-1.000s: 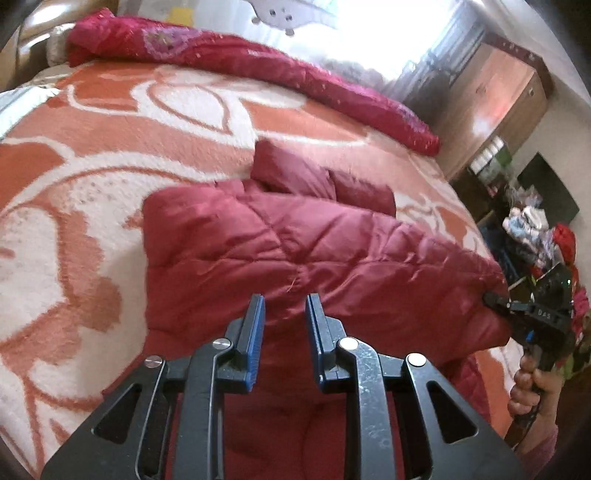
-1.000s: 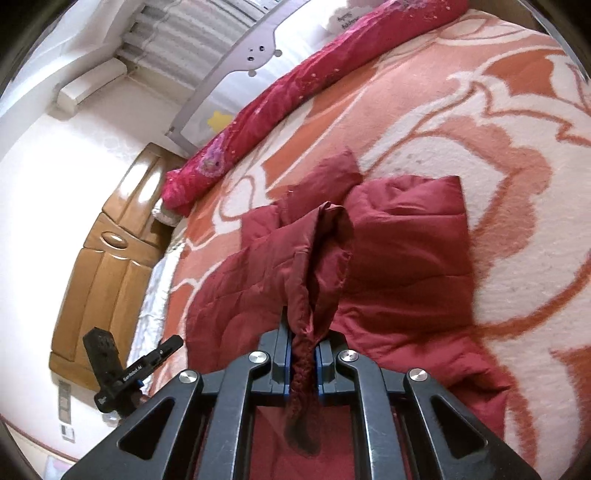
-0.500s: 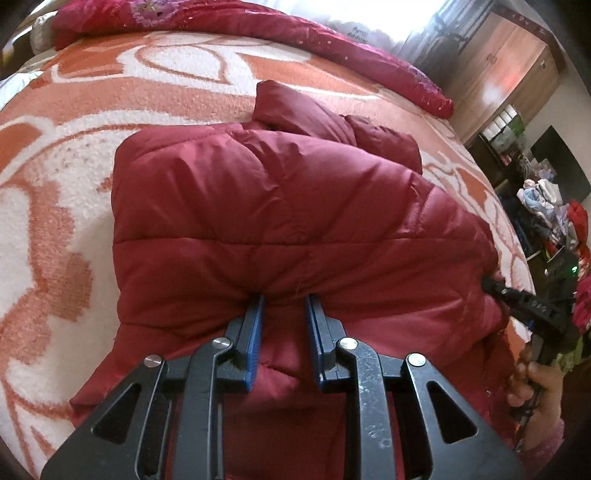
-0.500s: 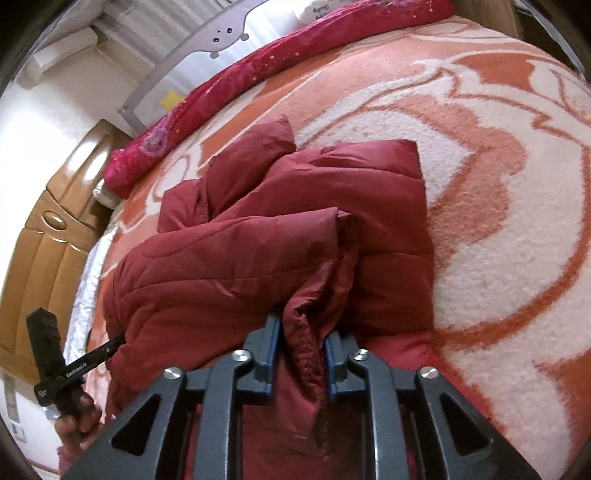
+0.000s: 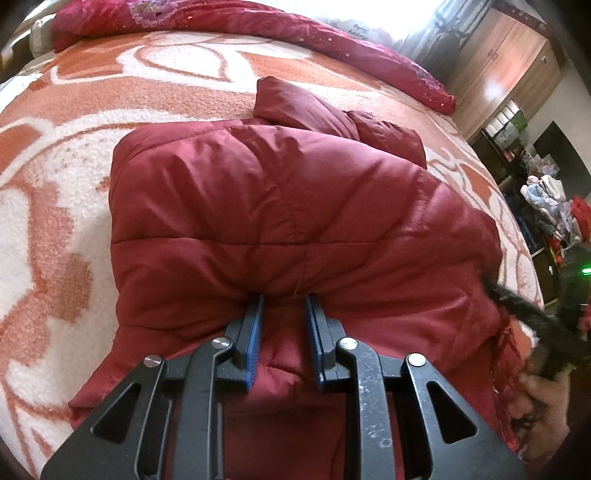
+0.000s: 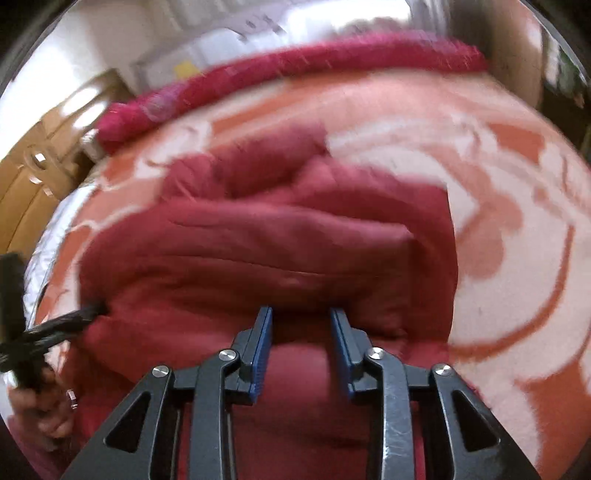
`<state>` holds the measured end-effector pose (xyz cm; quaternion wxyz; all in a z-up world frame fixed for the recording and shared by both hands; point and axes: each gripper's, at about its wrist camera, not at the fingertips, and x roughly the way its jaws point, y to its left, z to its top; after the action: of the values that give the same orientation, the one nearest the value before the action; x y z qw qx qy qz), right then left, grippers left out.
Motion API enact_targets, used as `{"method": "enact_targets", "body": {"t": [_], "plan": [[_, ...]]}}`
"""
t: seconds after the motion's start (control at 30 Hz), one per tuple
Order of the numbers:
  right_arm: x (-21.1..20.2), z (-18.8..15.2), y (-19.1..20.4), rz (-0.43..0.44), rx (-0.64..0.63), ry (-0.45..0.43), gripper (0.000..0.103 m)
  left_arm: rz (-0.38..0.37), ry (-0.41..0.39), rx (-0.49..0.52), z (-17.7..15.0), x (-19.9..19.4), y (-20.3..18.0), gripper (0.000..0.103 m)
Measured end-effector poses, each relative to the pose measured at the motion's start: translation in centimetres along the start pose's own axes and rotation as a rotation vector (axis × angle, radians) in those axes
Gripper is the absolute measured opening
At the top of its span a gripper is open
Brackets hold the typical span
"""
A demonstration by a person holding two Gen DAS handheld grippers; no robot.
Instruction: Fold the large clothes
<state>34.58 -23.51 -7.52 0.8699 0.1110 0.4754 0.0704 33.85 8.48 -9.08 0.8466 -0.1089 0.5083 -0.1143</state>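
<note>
A dark red padded jacket (image 5: 277,192) lies folded over on the bed, collar at the far end. My left gripper (image 5: 285,301) has its jaws a narrow gap apart, tips pushed against the near fold, pads gripping nothing. The right wrist view is motion-blurred. There the jacket (image 6: 277,240) fills the middle, and my right gripper (image 6: 301,312) has its jaws apart and closing slightly; puffy fabric bulges below the gap, but the pads do not press it. Each gripper also shows at the other view's edge, held by a hand.
The orange and white patterned blanket (image 5: 55,206) covers the bed around the jacket. A rolled crimson quilt (image 5: 295,33) lies along the far edge. A wooden wardrobe (image 5: 509,55) and piled clutter (image 5: 546,199) stand to the right; a wooden headboard (image 6: 22,192) is on the left.
My right gripper let go of the jacket edge it pinched, and that flap now lies flat. My left gripper sank onto the near fold. The right view swung and blurred.
</note>
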Motion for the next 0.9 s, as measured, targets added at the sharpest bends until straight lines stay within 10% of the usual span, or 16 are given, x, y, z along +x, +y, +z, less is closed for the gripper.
{"method": "enact_targets", "body": {"t": [0.63, 0.9], "plan": [[-4.0, -0.7, 2.8, -0.048, -0.063, -0.119, 0.034, -0.047, 0.038, -0.052, -1.1, -0.7, 1.9, 0.02], [0.9, -0.4, 0.6, -0.036, -0.027, 0.025, 0.032, -0.052, 0.026, -0.066, -1.4, -1.7, 2.1, 0.02]]}}
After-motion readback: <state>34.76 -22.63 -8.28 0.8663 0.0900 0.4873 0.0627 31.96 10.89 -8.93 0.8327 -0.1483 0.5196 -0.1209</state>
